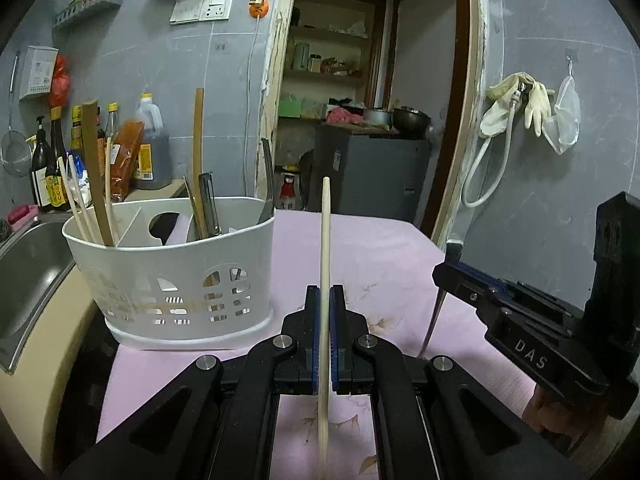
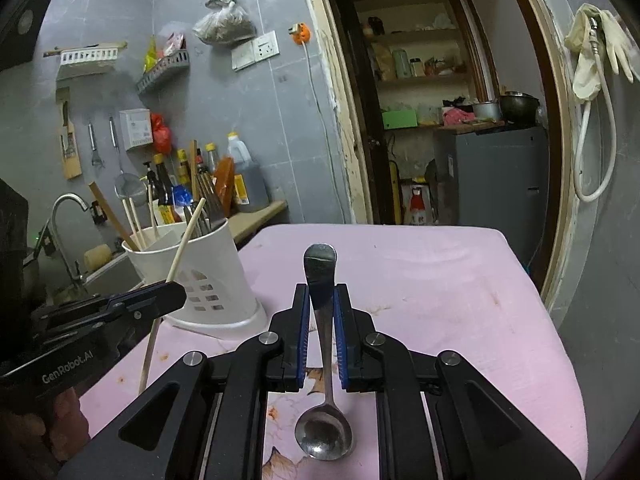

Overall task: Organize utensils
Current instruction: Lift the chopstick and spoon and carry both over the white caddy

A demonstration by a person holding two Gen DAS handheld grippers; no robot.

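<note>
The left gripper (image 1: 325, 308) is clamped mid-shaft on a light, stiff chopstick (image 1: 325, 240); the right gripper (image 2: 322, 308) pinches a slick, rigid metal spoon (image 2: 323, 360) by its handle; the caddy (image 1: 176, 280) sits at ten o'clock.

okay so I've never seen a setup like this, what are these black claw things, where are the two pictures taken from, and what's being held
These are two hand-held grippers; a person holds one in each hand. Each carries a camera looking along its fingers, so each picture is one gripper's own view. In the left view, the left gripper is shut on a pale wooden chopstick. In the right view, the right gripper is shut on a metal spoon, bowl toward the camera. Below them is a table with a pink cloth, on which stands a white utensil basket already holding chopsticks and metal utensils.
</note>
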